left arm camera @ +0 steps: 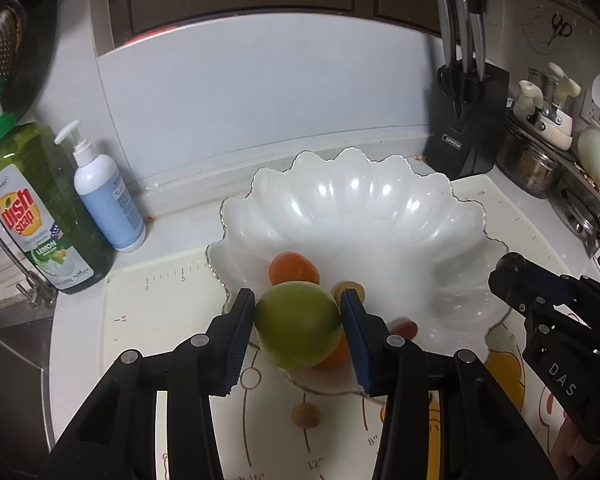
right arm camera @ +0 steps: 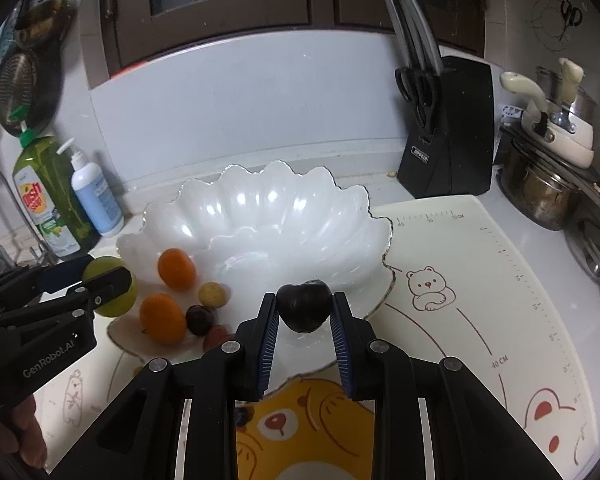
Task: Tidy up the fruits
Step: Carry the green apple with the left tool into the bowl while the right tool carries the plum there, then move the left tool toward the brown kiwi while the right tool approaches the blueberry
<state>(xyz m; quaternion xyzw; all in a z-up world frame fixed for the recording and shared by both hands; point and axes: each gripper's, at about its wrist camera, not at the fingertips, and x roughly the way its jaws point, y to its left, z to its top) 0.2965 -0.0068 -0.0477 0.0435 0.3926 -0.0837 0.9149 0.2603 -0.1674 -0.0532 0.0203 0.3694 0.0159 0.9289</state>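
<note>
My left gripper (left arm camera: 298,320) is shut on a green round fruit (left arm camera: 298,326) and holds it over the near left rim of the white scalloped bowl (left arm camera: 352,208). It also shows in the right wrist view (right arm camera: 100,280). My right gripper (right arm camera: 305,308) is shut on a dark plum (right arm camera: 304,306) above the bowl's (right arm camera: 260,216) near rim. In the bowl lie two orange fruits (right arm camera: 176,268) (right arm camera: 162,318), a yellowish small fruit (right arm camera: 212,294), a dark red one (right arm camera: 199,319) and a reddish one (right arm camera: 216,336).
A dish soap bottle (left arm camera: 40,208) and a pump bottle (left arm camera: 106,196) stand at the left by the sink. A knife block (right arm camera: 448,132) and pots (right arm camera: 540,192) stand at the right. A small brownish fruit (left arm camera: 306,414) lies on the printed mat (right arm camera: 480,280).
</note>
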